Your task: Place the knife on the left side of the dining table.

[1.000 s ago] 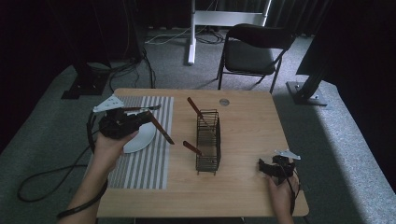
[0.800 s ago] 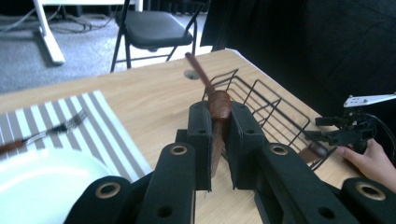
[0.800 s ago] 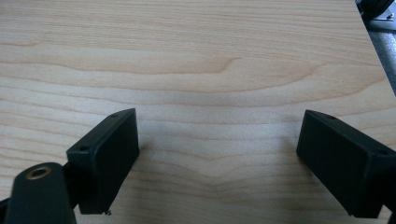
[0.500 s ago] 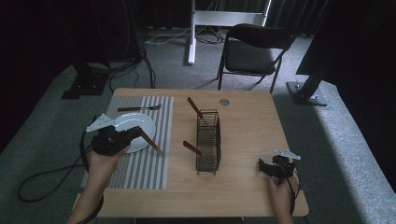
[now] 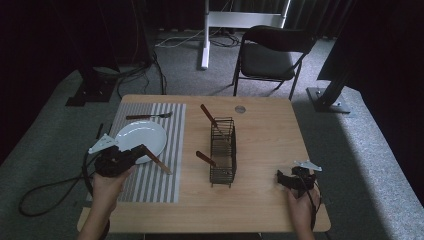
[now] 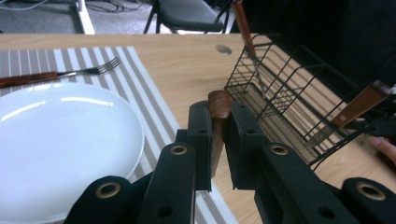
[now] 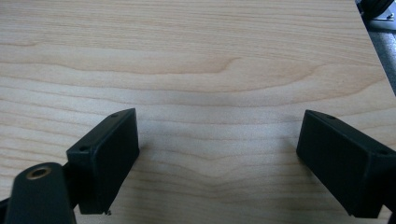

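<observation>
wooden-handled utensil (image 6: 219, 105), clamped in left tool (image 6: 219, 135), has dropped beside plate (image 6: 56, 140).

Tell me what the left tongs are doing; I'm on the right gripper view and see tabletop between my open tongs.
Observer: The left tongs are shut on a wooden-handled utensil, right beside the white plate.
Operator: Where's the basket from there?
Observer: The wire basket stands mid-table, to the right of the striped mat, with two more wooden handles sticking out of it.
Operator: Anything already laid out?
Observer: A fork lies on the mat at the plate's far side.
</observation>
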Demonstrator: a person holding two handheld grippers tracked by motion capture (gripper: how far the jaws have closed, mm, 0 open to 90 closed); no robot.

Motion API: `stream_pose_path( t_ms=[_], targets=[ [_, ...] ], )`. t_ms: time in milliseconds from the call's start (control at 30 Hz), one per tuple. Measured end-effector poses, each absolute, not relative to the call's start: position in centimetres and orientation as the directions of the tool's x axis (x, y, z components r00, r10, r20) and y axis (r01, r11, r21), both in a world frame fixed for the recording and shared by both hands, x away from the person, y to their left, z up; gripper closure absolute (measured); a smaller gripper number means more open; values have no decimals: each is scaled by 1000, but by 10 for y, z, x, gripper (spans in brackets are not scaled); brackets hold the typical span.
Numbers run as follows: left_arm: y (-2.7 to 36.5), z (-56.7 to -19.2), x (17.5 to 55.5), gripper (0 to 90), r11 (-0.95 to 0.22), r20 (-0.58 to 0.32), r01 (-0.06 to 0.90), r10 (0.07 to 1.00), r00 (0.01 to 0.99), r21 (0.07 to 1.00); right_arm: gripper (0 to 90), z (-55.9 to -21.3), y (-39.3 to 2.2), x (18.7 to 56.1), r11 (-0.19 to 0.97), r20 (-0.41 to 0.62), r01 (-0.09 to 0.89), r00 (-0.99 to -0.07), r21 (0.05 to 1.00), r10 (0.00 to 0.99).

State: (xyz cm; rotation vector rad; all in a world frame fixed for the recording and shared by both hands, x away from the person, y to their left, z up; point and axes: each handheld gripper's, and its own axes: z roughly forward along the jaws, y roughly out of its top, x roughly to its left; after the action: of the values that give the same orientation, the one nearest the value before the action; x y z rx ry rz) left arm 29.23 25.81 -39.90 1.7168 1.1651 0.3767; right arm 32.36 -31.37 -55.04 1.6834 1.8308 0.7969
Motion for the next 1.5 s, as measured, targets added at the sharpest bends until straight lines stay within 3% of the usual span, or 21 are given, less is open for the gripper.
stream_pose_path(
  t_ms=[300,433,633,1500],
  targets=[
    [265,-407,288,809,-2,-293,549,844,449,836,121,-550,-314,324,53,11,688,-89,724,996],
    [273,-411,287,767,16,-303,553,850,431,833,121,-550,-314,324,53,12,688,-89,724,996],
    [281,-416,283,749,4,-276,562,874,401,827,121,-550,-314,324,53,11,688,-89,724,996],
    [327,-461,282,700,203,-417,611,879,231,766,121,-550,-314,324,51,13,688,-88,724,996]
  ],
)
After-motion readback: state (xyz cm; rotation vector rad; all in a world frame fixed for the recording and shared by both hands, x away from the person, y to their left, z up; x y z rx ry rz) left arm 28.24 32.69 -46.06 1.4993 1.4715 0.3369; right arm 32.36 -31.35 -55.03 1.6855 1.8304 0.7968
